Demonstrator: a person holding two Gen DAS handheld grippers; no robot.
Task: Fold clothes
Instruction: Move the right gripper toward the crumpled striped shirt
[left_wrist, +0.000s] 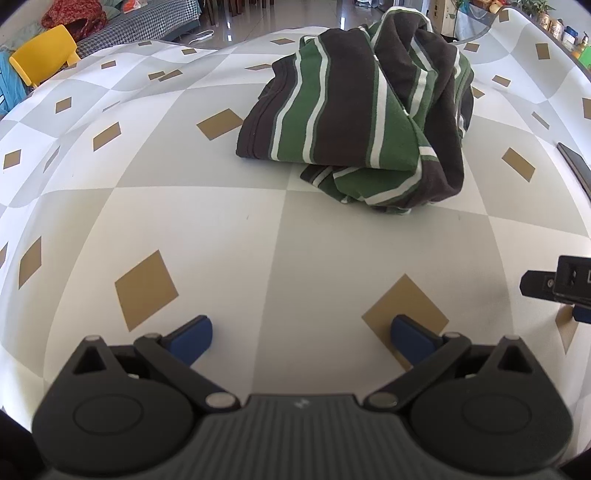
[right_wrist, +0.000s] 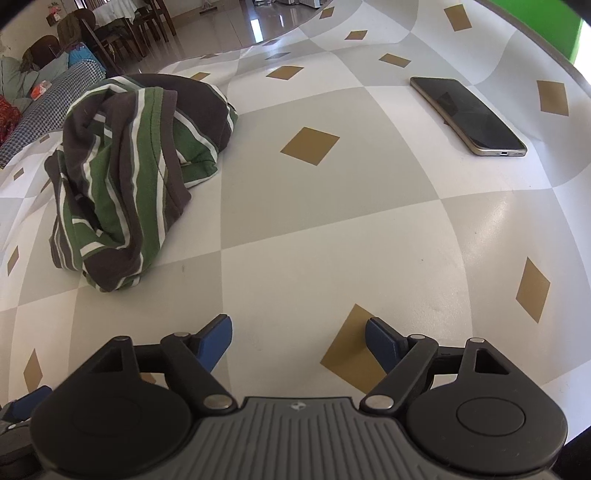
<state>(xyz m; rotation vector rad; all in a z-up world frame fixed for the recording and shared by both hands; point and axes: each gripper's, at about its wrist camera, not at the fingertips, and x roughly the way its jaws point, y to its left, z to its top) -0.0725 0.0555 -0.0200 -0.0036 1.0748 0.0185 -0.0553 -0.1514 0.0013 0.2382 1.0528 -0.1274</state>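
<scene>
You are holding both tools back from the striped shirt (left_wrist: 364, 114), which is lying crumpled in a heap on the checked tablecloth (left_wrist: 192, 221), unfolded. Your left gripper (left_wrist: 301, 338) is hovering on the near side of the shirt with its blue pads spread wide and nothing between them; your right gripper (right_wrist: 298, 338) is sitting to the shirt's right, likewise gaping and empty. A phone (right_wrist: 469, 116) is lying well to the right of the shirt. The likely risk: the layers are bunched, so pinching the heap blindly may catch two thicknesses and drag the bundle instead of spreading it. A wide sweep of cloth could also nudge the phone.
</scene>
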